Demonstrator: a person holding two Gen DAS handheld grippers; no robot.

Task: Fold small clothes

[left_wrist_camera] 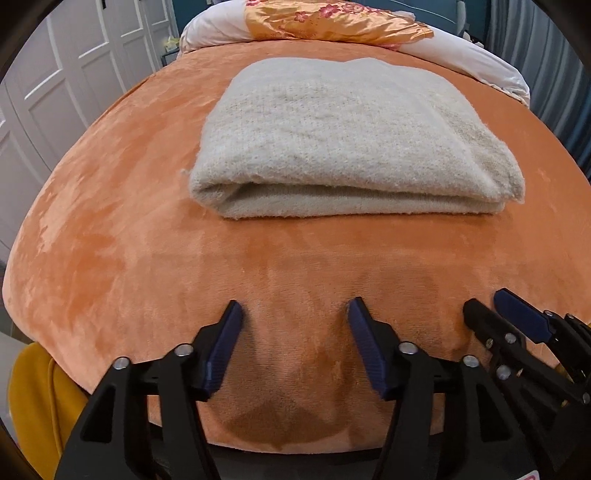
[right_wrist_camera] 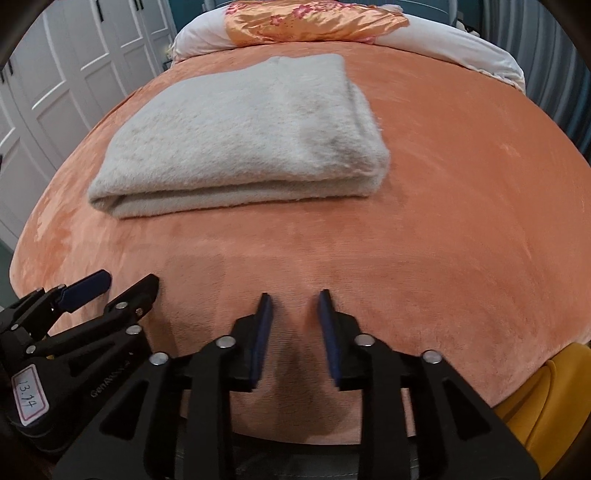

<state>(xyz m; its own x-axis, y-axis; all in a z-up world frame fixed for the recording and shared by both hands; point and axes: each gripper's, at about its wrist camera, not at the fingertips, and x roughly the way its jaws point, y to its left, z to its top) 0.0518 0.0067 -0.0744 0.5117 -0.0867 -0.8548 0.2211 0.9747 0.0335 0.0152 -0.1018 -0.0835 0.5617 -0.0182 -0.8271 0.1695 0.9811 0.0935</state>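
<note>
A cream fuzzy garment (left_wrist_camera: 343,136) lies folded into a thick rectangle on the orange plush bed cover (left_wrist_camera: 110,240), its folded edge toward me. It also shows in the right wrist view (right_wrist_camera: 243,136), up and left. My left gripper (left_wrist_camera: 293,310) is open and empty, low over the cover in front of the garment. My right gripper (right_wrist_camera: 293,299) is open with a narrower gap, empty, beside the left one. Each shows in the other's view: the right gripper (left_wrist_camera: 491,306) at the right edge, the left gripper (right_wrist_camera: 129,280) at the left edge.
A white pillow with an orange floral satin cloth (left_wrist_camera: 332,18) lies at the bed's far end. White panelled wardrobe doors (left_wrist_camera: 55,85) stand to the left. Yellow fabric (right_wrist_camera: 554,398) hangs below the bed's near edge.
</note>
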